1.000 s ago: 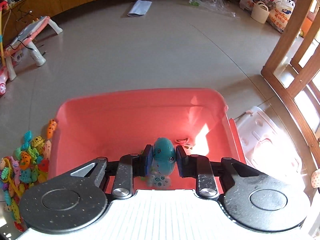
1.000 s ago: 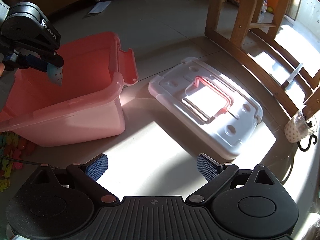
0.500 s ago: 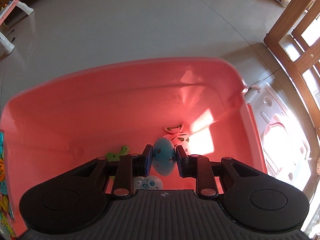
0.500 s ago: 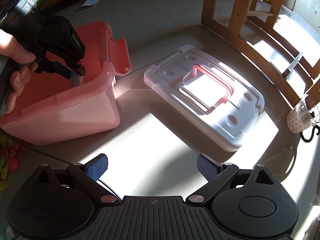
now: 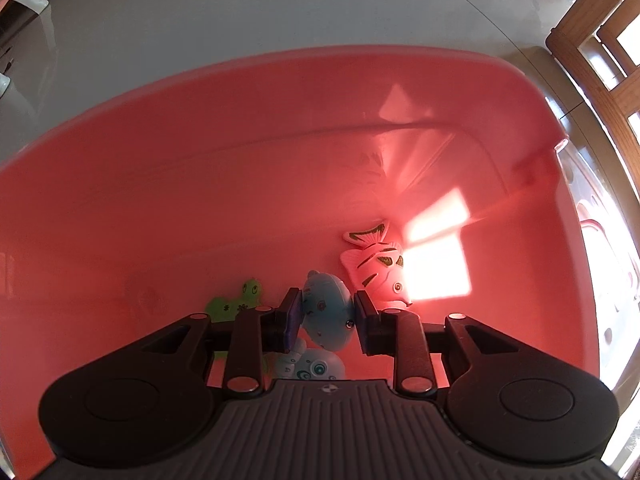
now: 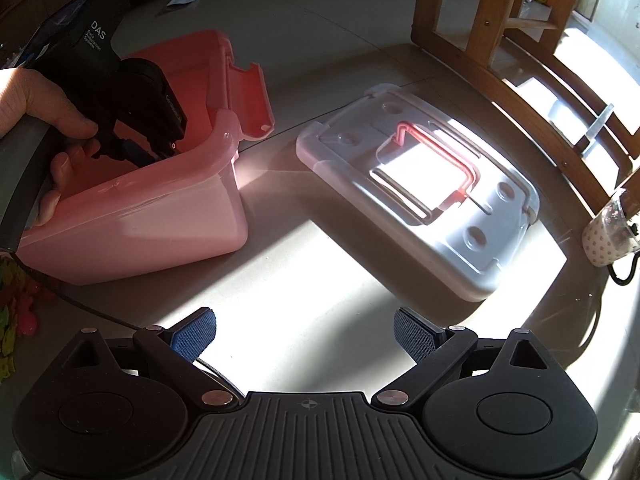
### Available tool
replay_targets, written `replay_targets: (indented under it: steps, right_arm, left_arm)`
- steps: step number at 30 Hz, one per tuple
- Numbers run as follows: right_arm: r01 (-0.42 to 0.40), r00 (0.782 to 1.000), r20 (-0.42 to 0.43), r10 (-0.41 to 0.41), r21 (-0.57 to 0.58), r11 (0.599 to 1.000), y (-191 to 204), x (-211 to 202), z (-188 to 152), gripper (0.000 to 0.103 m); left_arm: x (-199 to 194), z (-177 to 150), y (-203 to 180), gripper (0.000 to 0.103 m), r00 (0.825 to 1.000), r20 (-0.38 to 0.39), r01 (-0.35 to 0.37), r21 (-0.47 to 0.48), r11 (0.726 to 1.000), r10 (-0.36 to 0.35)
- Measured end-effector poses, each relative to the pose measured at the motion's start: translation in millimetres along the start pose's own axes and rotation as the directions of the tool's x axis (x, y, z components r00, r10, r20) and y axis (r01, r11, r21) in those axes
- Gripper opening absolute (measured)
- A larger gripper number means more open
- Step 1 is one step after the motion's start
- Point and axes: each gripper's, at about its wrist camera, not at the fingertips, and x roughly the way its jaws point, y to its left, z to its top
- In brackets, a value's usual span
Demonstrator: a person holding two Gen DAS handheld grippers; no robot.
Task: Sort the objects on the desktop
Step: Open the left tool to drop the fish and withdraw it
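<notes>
My left fingers (image 5: 326, 314), just easing apart, barely pinch the blue plastic toy fish (image 5: 326, 310), now lower inside the pink plastic storage bin (image 5: 240, 152) than before. My right fingers (image 6: 305, 330) hang spread, empty, above the floor (image 6: 320, 280).

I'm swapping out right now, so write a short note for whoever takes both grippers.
Left gripper: low inside the pink bin, jaws just starting to open, blue fish toy between the pads.
Right gripper: open, empty, over bare floor near the white lid.
Done: pink striped fish, green toy and a pale blue toy lie in the bin.
Left: let the blue fish go, then fetch the toy pile beside the bin.
</notes>
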Motion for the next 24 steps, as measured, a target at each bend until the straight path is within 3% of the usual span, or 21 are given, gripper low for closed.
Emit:
replay_targets:
  steps: [10,14,17,24]
  right_arm:
    - [0.004,1.0,0.008,-0.004,-0.004,1.0,-0.7,-3.1,-0.7,0.095]
    - [0.003,1.0,0.018,-0.003,-0.008,1.0,-0.4,-6.4,0.1,0.095]
    - [0.006,1.0,0.02,-0.006,-0.01,1.0,-0.5,-8.2,0.1,0.095]
    - [0.011,0.999,0.037,-0.01,-0.027,1.0,2.1,-15.1,1.4,0.095]
  left_arm:
    - [-2.8,-6.9,6.9,0.033,1.0,-0.018,0.001,-0.027,1.0,-0.002]
    - [-10.4,-10.6,13.2,0.046,1.0,-0.013,0.025,-0.061,0.998,-0.026]
    - [-18.7,-11.7,11.8,0.057,1.0,0.006,0.006,-0.051,0.999,-0.006]
    - [-55.1,-10.8,12.9,0.059,0.999,0.043,0.005,-0.041,0.999,-0.003]
